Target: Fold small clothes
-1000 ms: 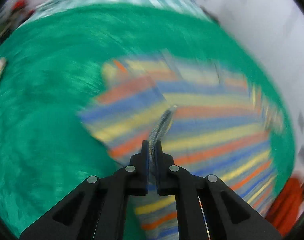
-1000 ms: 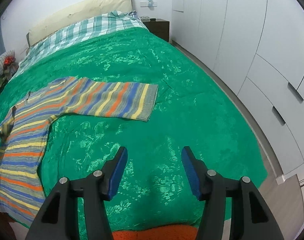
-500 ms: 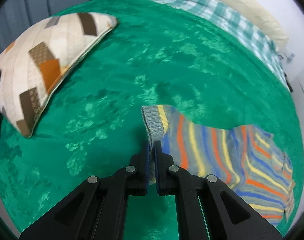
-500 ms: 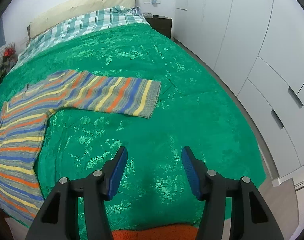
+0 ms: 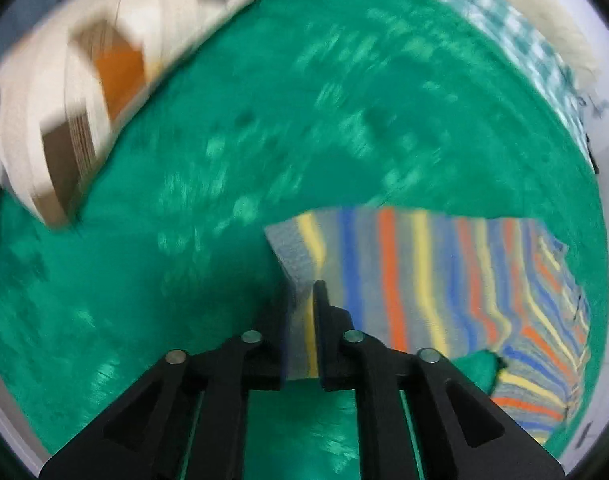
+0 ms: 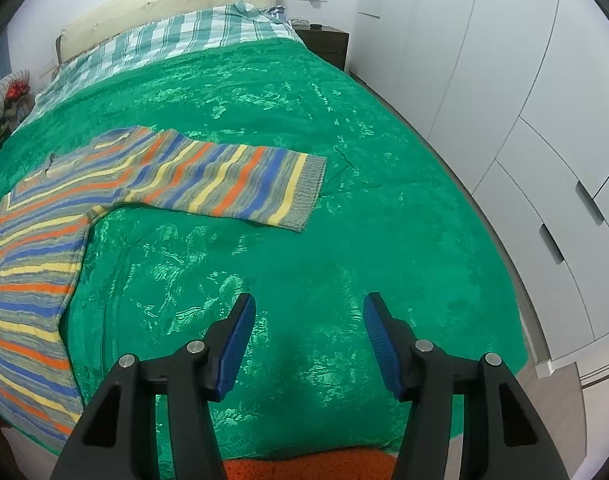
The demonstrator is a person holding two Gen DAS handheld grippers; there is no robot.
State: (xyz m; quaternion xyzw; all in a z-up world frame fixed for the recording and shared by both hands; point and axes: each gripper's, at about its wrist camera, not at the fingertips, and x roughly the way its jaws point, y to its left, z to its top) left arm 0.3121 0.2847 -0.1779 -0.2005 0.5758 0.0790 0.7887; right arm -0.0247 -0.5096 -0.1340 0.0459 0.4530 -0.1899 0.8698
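While unseen rt-side: patchwork pillow (image 5: 92, 80).

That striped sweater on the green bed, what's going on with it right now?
A person is laying out a striped sweater on the green bedspread to fold it, using two handheld grippers. The left gripper has the grey cuff of one sleeve between its jaws, which are opening as if to let it go. The right gripper hangs open and empty above bare bedspread, apart from the other sleeve, which lies flat. A patchwork pillow lies nearby.
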